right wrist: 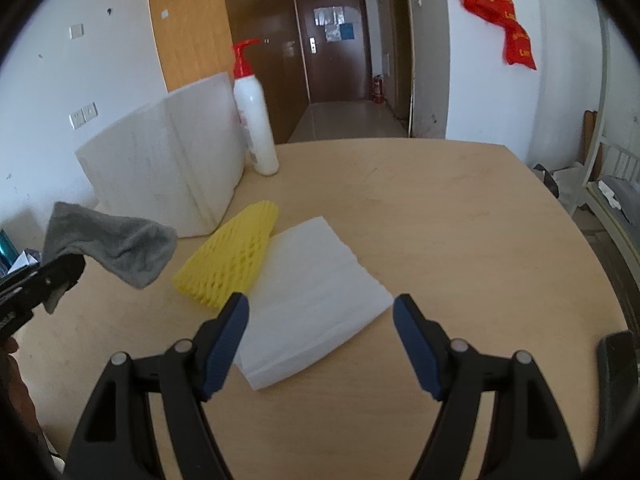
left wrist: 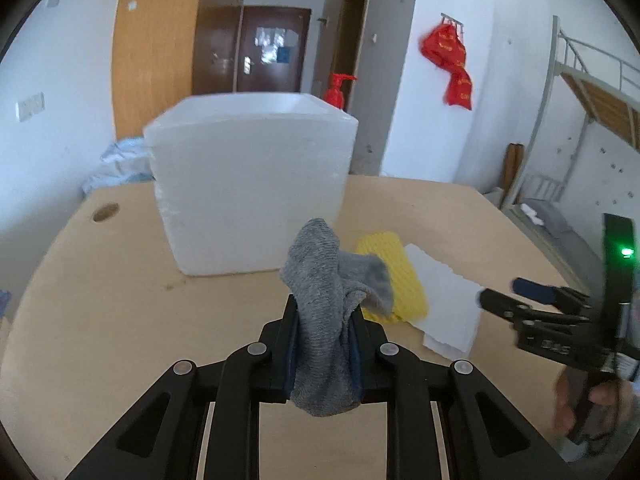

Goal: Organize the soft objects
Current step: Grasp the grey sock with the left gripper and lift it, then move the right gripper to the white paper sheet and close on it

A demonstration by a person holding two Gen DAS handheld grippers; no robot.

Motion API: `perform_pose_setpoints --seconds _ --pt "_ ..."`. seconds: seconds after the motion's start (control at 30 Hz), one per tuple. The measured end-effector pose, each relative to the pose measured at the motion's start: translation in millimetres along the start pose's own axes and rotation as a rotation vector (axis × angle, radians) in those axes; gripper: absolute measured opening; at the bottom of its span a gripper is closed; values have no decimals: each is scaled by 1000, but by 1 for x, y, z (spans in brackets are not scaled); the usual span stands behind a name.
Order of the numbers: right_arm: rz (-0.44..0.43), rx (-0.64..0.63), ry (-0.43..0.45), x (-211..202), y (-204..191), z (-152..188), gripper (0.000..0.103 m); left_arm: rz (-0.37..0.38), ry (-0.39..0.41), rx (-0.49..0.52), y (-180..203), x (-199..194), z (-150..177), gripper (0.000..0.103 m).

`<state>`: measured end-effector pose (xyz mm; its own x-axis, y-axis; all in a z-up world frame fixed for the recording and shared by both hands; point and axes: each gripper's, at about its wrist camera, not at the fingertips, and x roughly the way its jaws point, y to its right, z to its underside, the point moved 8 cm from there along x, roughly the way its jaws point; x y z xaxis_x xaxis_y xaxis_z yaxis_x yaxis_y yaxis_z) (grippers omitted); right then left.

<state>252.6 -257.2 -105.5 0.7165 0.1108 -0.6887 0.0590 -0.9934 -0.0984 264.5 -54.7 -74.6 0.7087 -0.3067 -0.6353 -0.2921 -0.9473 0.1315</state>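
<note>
My left gripper is shut on a grey sock, which hangs off the table; the same sock shows at the left of the right wrist view, with the left gripper below it. Ahead stands a white foam box, open at the top. A yellow foam net and a white foam sheet lie side by side on the wooden table. My right gripper hovers open over the near edge of the white sheet, with nothing between its fingers.
A white pump bottle with a red top stands right of the foam box. The table has a round hole at its far left. A doorway, a red bag on the wall and a bunk bed frame lie beyond.
</note>
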Motion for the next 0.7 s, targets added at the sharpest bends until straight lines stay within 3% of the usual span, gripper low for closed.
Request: perform_pose_setpoints --seconds 0.7 --pt "17 -12 -124 34 -6 10 78 41 19 -16 -9 -1 1 22"
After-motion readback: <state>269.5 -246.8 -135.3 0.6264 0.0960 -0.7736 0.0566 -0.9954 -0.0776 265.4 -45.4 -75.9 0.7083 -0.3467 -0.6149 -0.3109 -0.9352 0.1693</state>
